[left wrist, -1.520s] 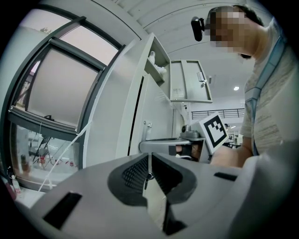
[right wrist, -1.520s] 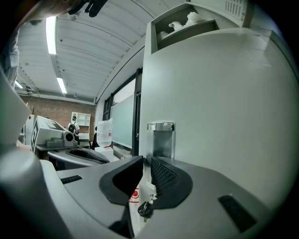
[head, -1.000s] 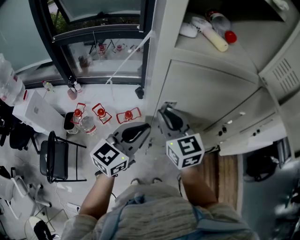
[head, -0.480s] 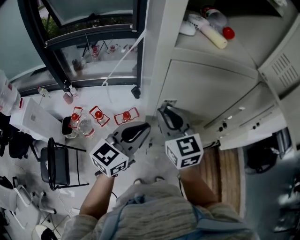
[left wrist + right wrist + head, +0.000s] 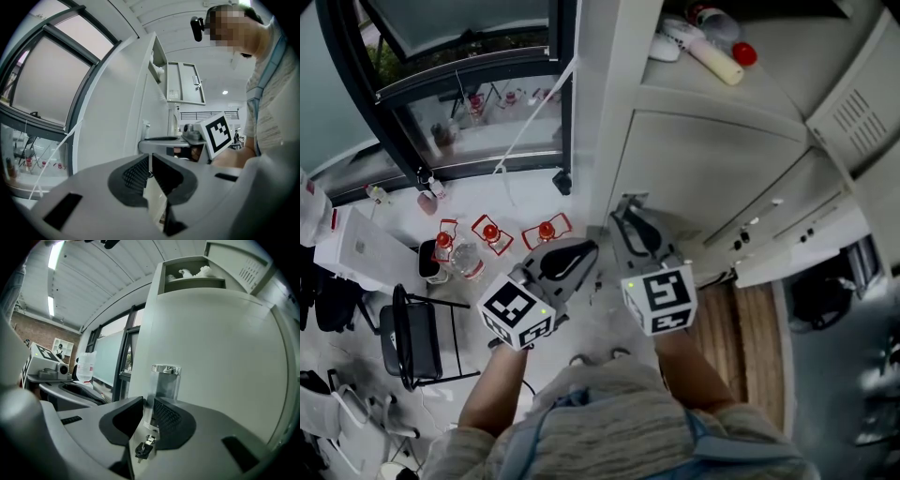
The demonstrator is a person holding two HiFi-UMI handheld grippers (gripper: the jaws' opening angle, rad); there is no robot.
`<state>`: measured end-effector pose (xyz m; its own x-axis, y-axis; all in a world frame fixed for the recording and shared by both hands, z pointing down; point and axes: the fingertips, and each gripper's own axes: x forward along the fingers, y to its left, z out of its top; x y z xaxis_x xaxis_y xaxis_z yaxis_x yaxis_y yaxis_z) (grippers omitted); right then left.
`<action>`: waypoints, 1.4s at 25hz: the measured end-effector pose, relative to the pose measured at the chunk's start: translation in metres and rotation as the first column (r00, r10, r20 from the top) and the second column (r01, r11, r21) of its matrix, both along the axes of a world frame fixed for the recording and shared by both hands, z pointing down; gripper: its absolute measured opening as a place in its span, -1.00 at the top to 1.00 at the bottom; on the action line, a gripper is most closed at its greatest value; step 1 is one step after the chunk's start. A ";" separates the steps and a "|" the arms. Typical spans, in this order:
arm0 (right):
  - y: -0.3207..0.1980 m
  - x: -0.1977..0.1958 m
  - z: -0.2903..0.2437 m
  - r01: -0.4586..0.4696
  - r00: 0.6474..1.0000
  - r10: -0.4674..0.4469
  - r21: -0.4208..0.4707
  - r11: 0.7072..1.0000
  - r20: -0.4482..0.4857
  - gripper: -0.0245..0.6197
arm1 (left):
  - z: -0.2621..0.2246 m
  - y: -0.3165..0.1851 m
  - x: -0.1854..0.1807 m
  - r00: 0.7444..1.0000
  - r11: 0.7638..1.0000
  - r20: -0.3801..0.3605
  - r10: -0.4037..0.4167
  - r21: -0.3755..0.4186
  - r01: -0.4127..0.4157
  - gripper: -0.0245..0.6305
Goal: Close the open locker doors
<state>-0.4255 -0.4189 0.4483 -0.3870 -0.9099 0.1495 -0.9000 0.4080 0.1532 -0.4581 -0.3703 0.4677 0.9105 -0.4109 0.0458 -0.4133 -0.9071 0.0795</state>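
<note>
Evidently little is finished: the lockers [image 5: 712, 178] fill the head view's upper right, with a vented door [image 5: 862, 112] swung wide off the top compartment and another door [image 5: 806, 258] ajar at lower right. The right gripper [image 5: 149, 405] seemingly pinches a chrome handle [image 5: 166, 378]. The left gripper [image 5: 150, 159], jaws nearly together, holds nothing.
</note>
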 end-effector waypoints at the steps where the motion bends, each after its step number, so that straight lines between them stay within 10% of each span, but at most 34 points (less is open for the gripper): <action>1: 0.000 0.000 0.000 -0.003 1.000 0.003 0.003 1.000 -0.001 0.74 | 0.000 0.000 0.000 1.000 1.000 0.001 0.002 0.001 -0.002 0.91; 35: 0.076 0.000 0.011 0.117 0.991 -0.118 0.027 0.993 0.067 0.74 | 0.005 0.050 0.002 1.000 0.999 -0.005 -0.026 0.026 0.026 0.91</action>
